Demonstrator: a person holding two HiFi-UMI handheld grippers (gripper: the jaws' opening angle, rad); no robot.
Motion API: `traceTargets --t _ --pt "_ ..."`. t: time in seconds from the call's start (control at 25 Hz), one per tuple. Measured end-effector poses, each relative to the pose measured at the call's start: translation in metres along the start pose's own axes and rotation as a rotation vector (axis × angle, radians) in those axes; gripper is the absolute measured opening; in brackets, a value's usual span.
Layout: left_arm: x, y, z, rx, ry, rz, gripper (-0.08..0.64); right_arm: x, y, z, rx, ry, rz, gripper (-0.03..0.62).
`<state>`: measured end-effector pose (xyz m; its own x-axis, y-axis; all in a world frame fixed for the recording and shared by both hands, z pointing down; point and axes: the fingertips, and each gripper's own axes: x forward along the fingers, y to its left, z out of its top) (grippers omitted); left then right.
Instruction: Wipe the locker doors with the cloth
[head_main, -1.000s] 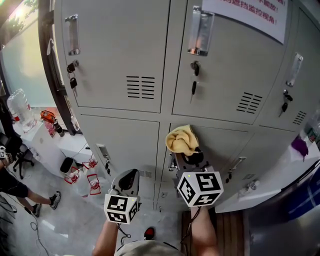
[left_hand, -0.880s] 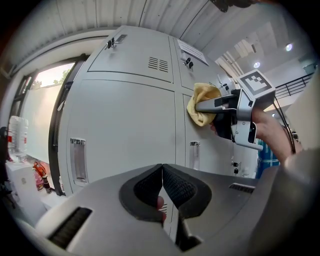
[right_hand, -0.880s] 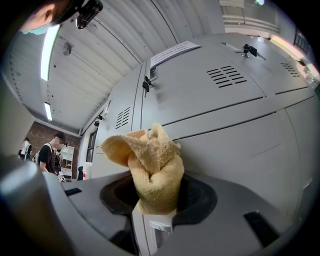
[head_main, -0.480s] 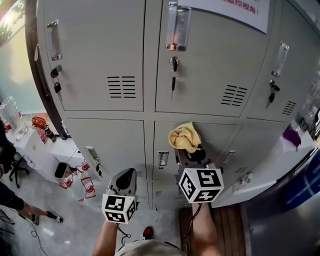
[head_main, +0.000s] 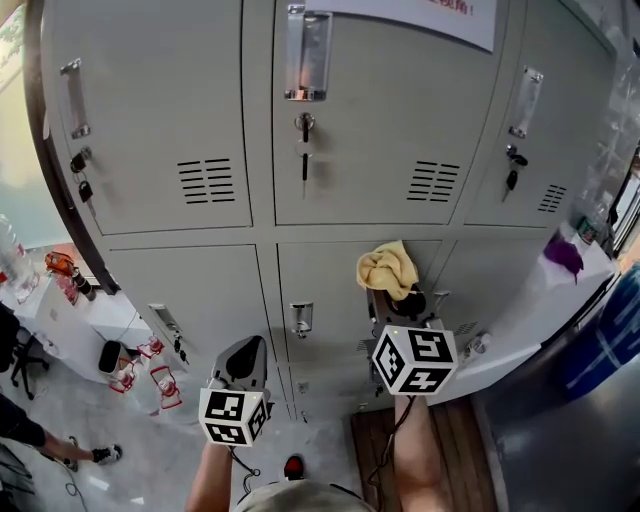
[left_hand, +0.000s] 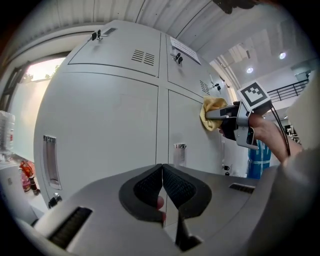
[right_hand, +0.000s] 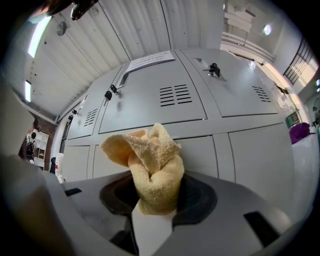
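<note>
A bank of grey locker doors (head_main: 370, 120) fills the head view, with handles, keys and vent slots. My right gripper (head_main: 398, 296) is shut on a bunched yellow cloth (head_main: 387, 268), (right_hand: 147, 165), which is held up against the top of the lower middle door (head_main: 330, 300). The cloth also shows in the left gripper view (left_hand: 212, 113), pressed at the door face. My left gripper (head_main: 245, 355), (left_hand: 163, 187) hangs lower left, its jaws shut with nothing between them, a little off the lower left door (left_hand: 100, 130).
A white desk (head_main: 70, 310) with bottles and red items stands at lower left, with a person's leg and shoe beside it. A white counter (head_main: 540, 320) with a purple object (head_main: 563, 255) runs at right. A paper notice (head_main: 420, 15) is on the upper middle door.
The view has swung left across the lockers, so doors and cloth sit further right in the frame. The cloth stays clamped near the top of the lower middle door; the left gripper barely moved.
</note>
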<state>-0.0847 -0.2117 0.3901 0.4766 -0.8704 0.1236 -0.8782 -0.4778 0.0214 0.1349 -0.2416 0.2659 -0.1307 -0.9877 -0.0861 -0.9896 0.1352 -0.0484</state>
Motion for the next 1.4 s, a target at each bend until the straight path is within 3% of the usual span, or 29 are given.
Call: traceTargets --t 0.72,1.08,1.4 --pt "0.013 -0.020 -0.001 0.006 0.010 -0.055 0.023 -0.016 -0.081 0.000 -0.008 0.020 -0.169 0.179" --pt "0.008 -0.019 0.001 0.007 0.007 -0.047 0.023 -0.041 -0.050 0.007 -0.028 -0.026 -0.104 0.179" --pt "-0.001 -0.012 0.004 0.008 -0.002 -0.022 0.023 -0.064 -0.009 -0.011 -0.016 -0.022 -0.012 0.181"
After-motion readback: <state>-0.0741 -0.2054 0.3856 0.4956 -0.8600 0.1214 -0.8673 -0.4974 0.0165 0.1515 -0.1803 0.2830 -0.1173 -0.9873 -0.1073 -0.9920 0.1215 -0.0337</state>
